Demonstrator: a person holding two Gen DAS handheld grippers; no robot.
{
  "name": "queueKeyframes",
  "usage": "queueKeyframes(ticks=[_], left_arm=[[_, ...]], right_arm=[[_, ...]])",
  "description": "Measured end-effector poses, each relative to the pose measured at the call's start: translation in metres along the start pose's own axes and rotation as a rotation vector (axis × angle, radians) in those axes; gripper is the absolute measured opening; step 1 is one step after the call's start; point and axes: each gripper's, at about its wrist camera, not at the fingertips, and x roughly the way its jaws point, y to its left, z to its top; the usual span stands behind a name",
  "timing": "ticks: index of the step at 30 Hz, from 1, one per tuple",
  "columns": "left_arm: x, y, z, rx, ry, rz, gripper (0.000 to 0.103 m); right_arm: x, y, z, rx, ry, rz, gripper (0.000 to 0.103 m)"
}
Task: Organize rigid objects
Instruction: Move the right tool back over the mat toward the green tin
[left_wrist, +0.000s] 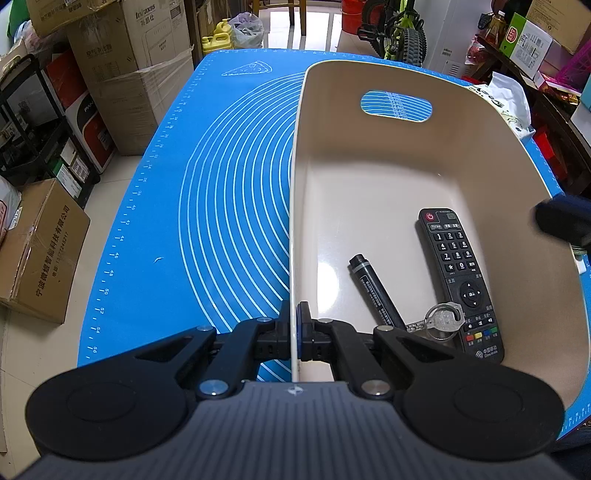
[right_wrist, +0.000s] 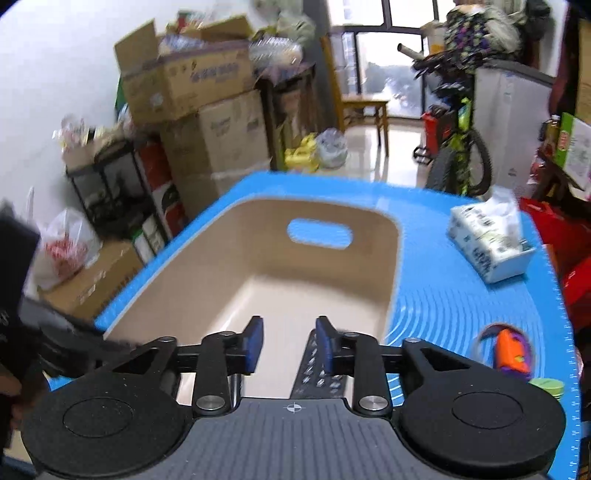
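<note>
Blue mat (left_wrist: 155, 206) covering the tabletop, printed with concentric white arcs. On it stands a beige bin (left_wrist: 480, 155) with an oval handle cutout in its far wall; the bin serves as reference for all positions below. Left gripper (left_wrist: 294, 325): fingers clenched on the bin's left wall at its near end, one pad outside and one inside. Right gripper (right_wrist: 289, 343): fingers released, nothing between the blue pads, poised over the bin's near end above the remote. Tissue pack (right_wrist: 487, 247): on the mat, to the right of the bin. Remote (left_wrist: 460, 280): black, flat on the bin floor, near-right part. Marker (left_wrist: 373, 291): black, on the bin floor just left of the remote. Clear key tag (left_wrist: 443, 319): on the bin floor, overlapping the remote's lower left edge, near the marker's near end
</note>
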Motion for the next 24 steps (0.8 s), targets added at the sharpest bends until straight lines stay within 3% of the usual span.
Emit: queueKeyframes(ticks=[7, 11, 13, 24], left_arm=[[0.0, 0.0, 0.001, 0.0, 0.001, 0.003, 0.003], [0.0, 0.0, 0.001, -0.002, 0.001, 0.001, 0.003], [0.0, -0.001, 0.001, 0.0, 0.001, 0.003, 0.003], [0.002, -0.001, 0.001, -0.001, 0.004, 0.006, 0.003]], right_arm=[[-0.026, -0.038, 0.005, 0.072, -0.051, -0.066, 0.075], [-0.031, -0.063, 0.0, 0.096, -0.06, -0.126, 0.083], [-0.032, -0.075, -0.002, 0.106, -0.069, -0.17, 0.094], [-0.022, -0.144, -0.027, 0.158, -0.017, -0.351, 0.099]])
